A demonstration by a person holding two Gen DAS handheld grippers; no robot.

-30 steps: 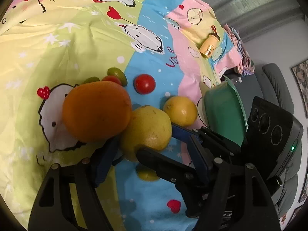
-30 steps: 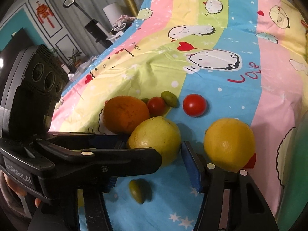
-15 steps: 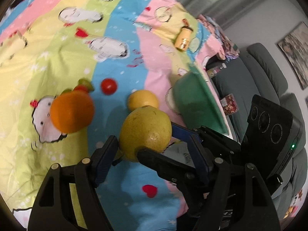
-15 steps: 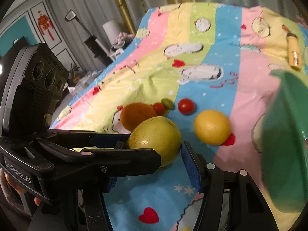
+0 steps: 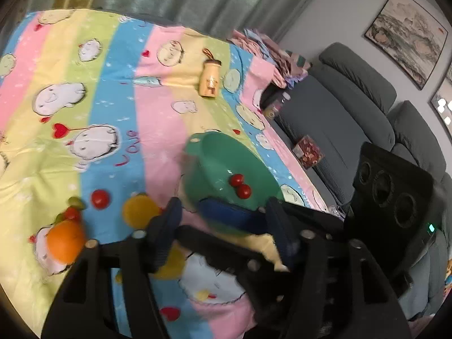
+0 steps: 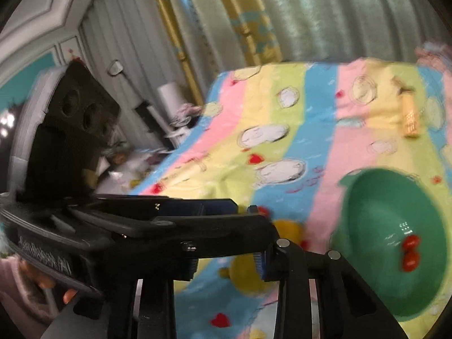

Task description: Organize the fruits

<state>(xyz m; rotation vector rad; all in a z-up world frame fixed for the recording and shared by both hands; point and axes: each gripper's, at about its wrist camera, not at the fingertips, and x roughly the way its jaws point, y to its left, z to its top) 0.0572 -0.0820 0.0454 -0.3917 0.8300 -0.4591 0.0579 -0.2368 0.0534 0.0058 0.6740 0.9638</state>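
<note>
Mid-carry, both views motion-blurred.

- Pear [image 6: 244, 275]: yellow blob low between the pads of the right gripper [image 6: 226, 262], above the bed [image 5: 113, 90]. In the left view it is only a yellow smear by the near finger of the left gripper [image 5: 223, 212].
- Jaws, right: pads flank the pear, but blur hides contact, so I cannot tell whether they pinch it.
- Jaws, left: pads stand well apart, with a right-gripper finger crossing between them. Cannot tell if they touch the pear.
- My guess at why both tools crowd one fruit: the pear is big and round, so a second pair of pads stops it rolling out.
- Bowl [image 5: 214, 155]: green, tilted toward the cameras, just ahead of both grippers, so it is likely the drop target. Two tomatoes [image 6: 411, 251] already sit inside, touching each other.
- Left on the sheet:
  - orange [image 5: 66, 241]
  - lemon [image 5: 138, 212]
  - a loose tomato [image 5: 99, 198]
  - small green fruits [image 5: 75, 202] next to the orange
- Bottle [image 5: 209, 80]: lies far up the bed, probably not part of the job.

Judgement: early in the task. Next, get the pear over the rim and low before letting go. A drop from height could bounce it onto the tomatoes.
</note>
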